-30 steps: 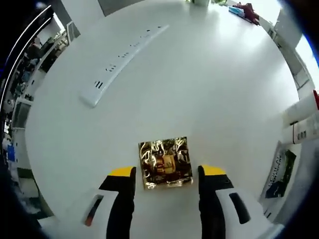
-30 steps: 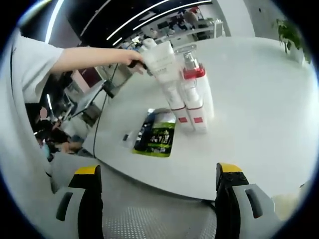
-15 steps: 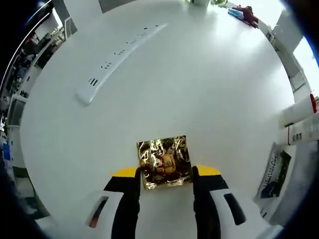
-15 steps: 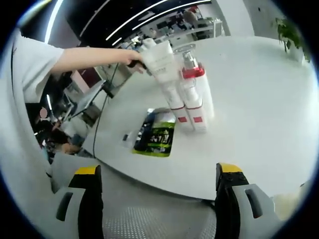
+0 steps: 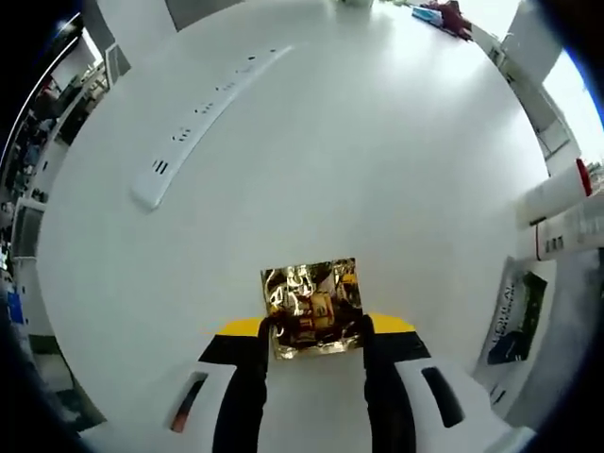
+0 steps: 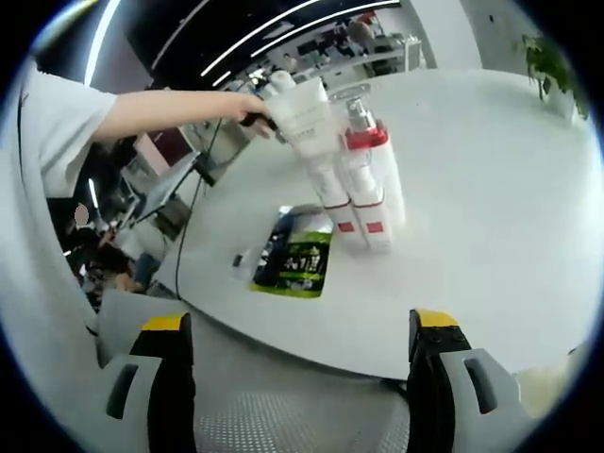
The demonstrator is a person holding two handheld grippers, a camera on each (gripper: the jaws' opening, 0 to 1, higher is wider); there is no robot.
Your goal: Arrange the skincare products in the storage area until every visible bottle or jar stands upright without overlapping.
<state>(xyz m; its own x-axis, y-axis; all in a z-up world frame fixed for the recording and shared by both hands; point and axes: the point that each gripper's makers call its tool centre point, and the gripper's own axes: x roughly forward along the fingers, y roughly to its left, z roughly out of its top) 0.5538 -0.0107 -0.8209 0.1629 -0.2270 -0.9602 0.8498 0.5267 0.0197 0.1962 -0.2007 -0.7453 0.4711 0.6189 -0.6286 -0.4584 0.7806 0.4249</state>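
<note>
A shiny gold box (image 5: 312,307) lies on the white table (image 5: 377,151), and my left gripper (image 5: 314,330) is shut on its near end, one jaw on each side. At the right rim of the left gripper view lie the ends of white bottles (image 5: 566,212) and a green-black sachet (image 5: 517,311). In the right gripper view several white bottles with red bands (image 6: 359,184) stand upright together on the table, with the green-black sachet (image 6: 300,260) flat in front of them. My right gripper (image 6: 300,377) hangs open off the table's near edge, holding nothing.
A long white power strip (image 5: 212,109) lies across the far left of the table. Small coloured items (image 5: 444,14) sit at the far edge. A person's arm (image 6: 160,109) reaches behind the bottles. A green plant (image 6: 547,61) stands at the far right.
My left gripper's jaws have closed in from either side onto the gold box. The right gripper view is unchanged.
</note>
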